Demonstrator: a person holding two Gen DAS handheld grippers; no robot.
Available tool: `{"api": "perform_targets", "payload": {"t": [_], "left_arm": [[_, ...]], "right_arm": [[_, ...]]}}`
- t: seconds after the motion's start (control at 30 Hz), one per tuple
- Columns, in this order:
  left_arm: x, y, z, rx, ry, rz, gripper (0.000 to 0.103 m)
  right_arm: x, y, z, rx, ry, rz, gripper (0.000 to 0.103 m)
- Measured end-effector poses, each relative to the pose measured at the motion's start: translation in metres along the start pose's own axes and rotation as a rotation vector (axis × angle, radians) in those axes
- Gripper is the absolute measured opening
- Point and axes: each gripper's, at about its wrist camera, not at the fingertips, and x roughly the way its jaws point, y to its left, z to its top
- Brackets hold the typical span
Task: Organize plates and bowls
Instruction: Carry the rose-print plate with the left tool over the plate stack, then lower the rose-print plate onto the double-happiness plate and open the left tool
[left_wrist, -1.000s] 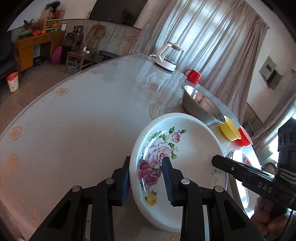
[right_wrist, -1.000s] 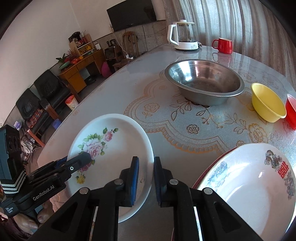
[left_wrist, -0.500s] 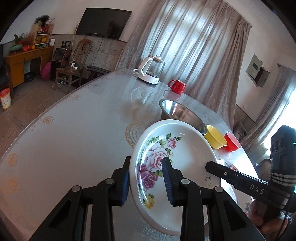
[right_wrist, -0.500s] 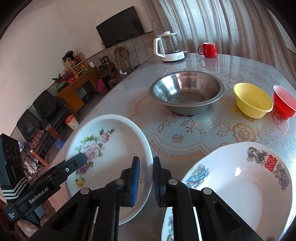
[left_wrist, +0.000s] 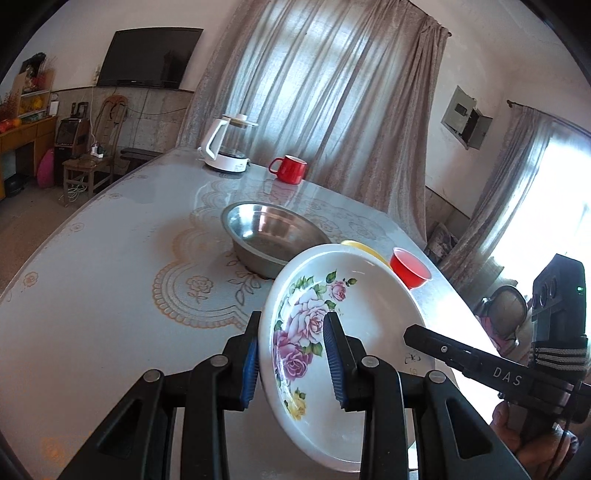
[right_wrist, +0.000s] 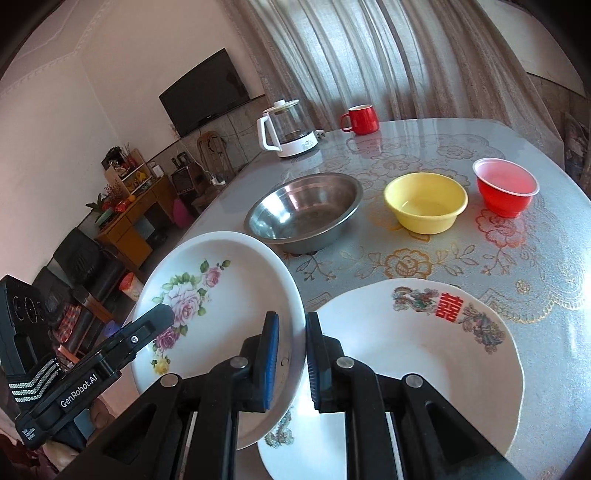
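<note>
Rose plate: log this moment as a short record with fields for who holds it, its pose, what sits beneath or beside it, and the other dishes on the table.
held item: rose plate
left gripper: fingers shut on the plate's left rim
right gripper: fingers shut on the plate's right rim
plate pose: tilted, lifted off the table
neighbour: double-happiness plate flat on the table, the rose plate's edge overlapping its left side
other dishes: steel basin, yellow bowl, red bowl
far end: kettle, red mug
</note>
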Motion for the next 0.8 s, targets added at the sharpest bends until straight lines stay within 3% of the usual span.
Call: {"api": "perform_targets", "payload": {"t": [0.43,0.8], "left_arm": [[0.038,-0.069,-0.016,0.125,0.130,-0.115,0.032],[0.057,-0.076,-0.030,0.140,0.210,-0.104,0.032]], "right_arm": [[-0.039,-0.074,-0.025,0.136,-0.011,-0.155,0.013],[-0.044,-0.088,-0.035,0.134,-0.008,-0.220,0.013]]}}
